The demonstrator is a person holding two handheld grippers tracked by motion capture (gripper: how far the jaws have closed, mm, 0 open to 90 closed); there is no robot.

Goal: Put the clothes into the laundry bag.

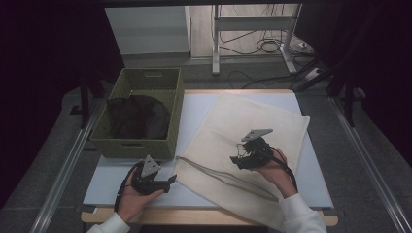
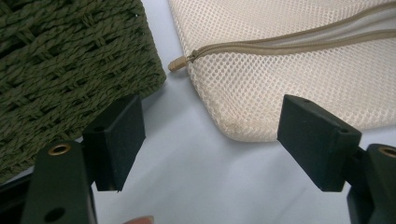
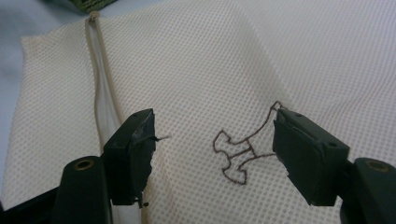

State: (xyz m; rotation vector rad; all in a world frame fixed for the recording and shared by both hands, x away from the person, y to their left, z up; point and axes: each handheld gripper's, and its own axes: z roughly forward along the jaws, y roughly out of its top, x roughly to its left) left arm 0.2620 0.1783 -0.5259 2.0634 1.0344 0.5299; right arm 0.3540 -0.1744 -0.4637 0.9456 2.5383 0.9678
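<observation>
Spread flat across the right half of the pale tabletop [image 1: 121,187] lies a cream mesh bag [image 1: 243,141], a large soft rectangle turned at an angle so that one corner hangs over the near edge. Its fabric is a fine honeycomb net, and a tan zipper [image 2: 289,39] runs along one side, ending in a small tan stop [image 2: 176,64] near the rounded corner. A thin brown outline figure [image 3: 240,151] is stitched on the mesh. The right hand-held gripper [image 1: 239,158] hovers over the middle of the bag, its jaws spread wide on either side of that stitched figure with nothing pinched between them. The left hand-held gripper [image 1: 171,180] sits low at the near left, jaws likewise parted and empty, pointing at the bag's zipper corner, which lies just ahead on the bare surface. Beside that corner stands an olive woven basket [image 1: 138,145] at the left of the tabletop, holding a dark crumpled cloth [image 1: 136,116].
</observation>
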